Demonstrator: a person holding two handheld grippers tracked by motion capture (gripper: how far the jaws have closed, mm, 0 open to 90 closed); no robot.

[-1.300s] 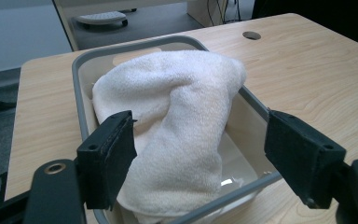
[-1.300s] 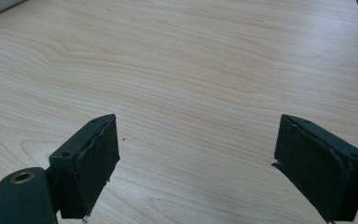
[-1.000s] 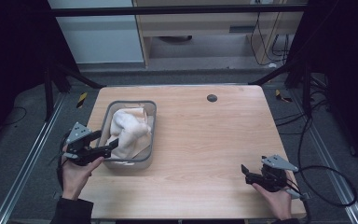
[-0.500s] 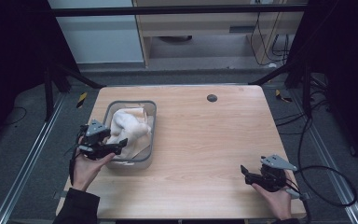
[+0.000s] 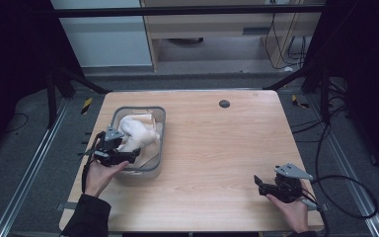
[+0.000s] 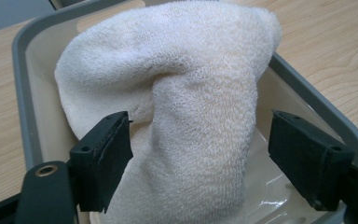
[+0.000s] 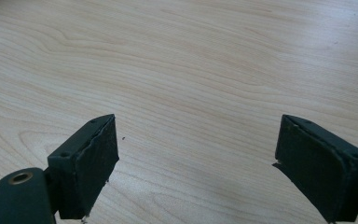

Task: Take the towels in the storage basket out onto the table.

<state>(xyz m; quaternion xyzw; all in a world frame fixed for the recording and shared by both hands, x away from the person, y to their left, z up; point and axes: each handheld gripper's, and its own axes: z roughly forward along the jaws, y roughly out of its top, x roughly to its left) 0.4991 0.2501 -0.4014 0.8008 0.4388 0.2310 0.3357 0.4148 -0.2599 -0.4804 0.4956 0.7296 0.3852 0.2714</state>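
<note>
A grey plastic tub (image 5: 160, 138) is sitting on the wooden bench (image 5: 217, 163) near its left edge, about midway between the far and near edges, and a crumpled white terry towel (image 5: 137, 133) is lying heaped inside it, rising above the rim. The left gripper (image 5: 128, 156) is hovering over the near end of the tub, held by the person's left hand (image 5: 98, 175), whose dark sleeve is entering over the near left corner of the bench. In the left gripper view its jaws are standing wide apart, one on each side of a hanging fold of the towel (image 6: 191, 116); the left jaw is lying right against the cloth, though whether it is pressing on it is not clear, while the right jaw is standing clear of it over the tub's glossy floor (image 6: 270, 186). It is gripping nothing. The right gripper (image 5: 259, 183) is resting low near the near right corner of the bench, in the person's right hand (image 5: 288, 210), well apart from the tub, with its cable looping off the right edge. In the right gripper view its jaws are spread wide over bare wood grain (image 7: 191, 84), empty. A small dark round hole (image 5: 224, 103) is sitting near the far edge of the bench, right of the tub.
</note>
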